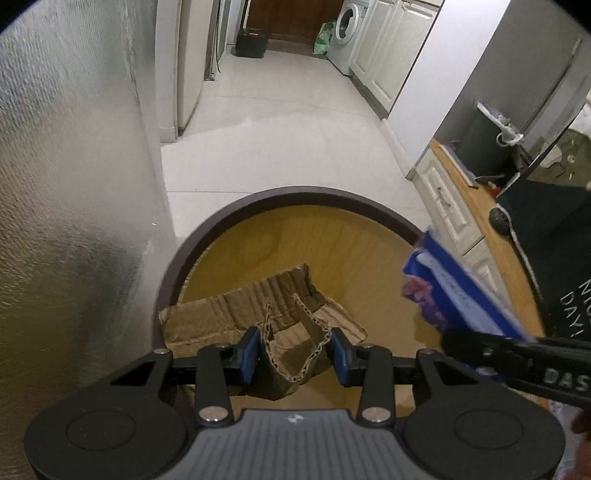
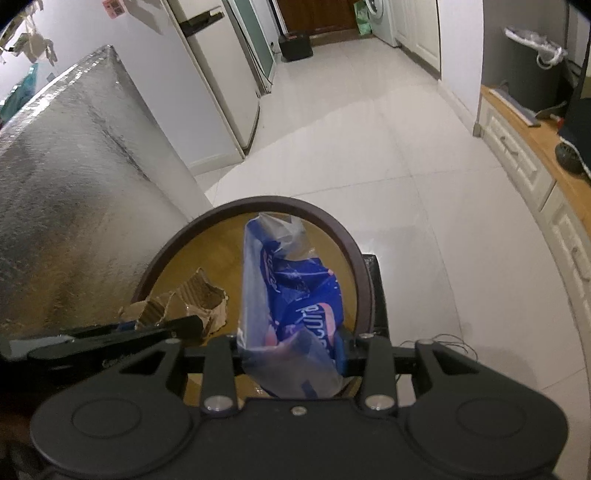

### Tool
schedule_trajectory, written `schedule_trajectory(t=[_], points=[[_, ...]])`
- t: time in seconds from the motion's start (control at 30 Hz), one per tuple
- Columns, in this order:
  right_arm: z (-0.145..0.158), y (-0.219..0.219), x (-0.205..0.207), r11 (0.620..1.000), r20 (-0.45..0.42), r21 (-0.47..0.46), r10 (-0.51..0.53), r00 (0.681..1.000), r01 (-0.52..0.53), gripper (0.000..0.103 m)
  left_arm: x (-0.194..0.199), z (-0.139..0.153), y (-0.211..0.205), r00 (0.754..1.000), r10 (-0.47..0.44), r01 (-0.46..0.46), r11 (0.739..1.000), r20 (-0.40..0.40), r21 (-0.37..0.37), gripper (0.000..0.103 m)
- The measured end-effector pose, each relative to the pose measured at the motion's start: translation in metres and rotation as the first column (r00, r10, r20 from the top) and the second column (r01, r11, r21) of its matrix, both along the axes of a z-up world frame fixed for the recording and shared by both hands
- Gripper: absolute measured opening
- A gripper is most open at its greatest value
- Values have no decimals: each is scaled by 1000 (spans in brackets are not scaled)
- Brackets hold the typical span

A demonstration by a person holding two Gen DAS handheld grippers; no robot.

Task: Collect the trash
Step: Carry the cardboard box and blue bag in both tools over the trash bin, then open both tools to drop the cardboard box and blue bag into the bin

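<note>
A round bin with a dark rim and yellow-brown inside stands on the floor below both grippers; it also shows in the right wrist view. My left gripper is shut on a torn piece of brown cardboard and holds it over the bin's mouth. My right gripper is shut on a blue and clear plastic wrapper, also over the bin. The wrapper and right gripper show at the right in the left wrist view. The cardboard shows at the left in the right wrist view.
A tall silver foil-textured surface stands close on the left of the bin. A wooden counter with white drawers runs along the right. White tiled floor stretches ahead to a fridge and a washing machine.
</note>
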State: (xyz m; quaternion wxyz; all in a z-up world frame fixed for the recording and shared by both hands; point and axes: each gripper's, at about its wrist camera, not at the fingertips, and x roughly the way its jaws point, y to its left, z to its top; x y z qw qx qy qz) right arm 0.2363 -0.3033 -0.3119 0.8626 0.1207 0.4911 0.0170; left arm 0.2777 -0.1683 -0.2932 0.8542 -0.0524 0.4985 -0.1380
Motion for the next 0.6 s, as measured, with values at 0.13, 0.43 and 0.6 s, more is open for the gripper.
schedule_trajectory(t=[0.13,0.43,0.6], points=[[-11,-3,14,1000,-53,17,-22,998,23,36,6,-4,-1,998,47,-50,997,-38,-58,42],[-3,0,43,995,-220,48,-72,973,85,36,10,-7,11,948,249,-280,948,-199,-152,42],[-3,13,58,995,-325,38,-76,942,94,36,8,-13,20,904,313,-376,906,-290,-194,41]])
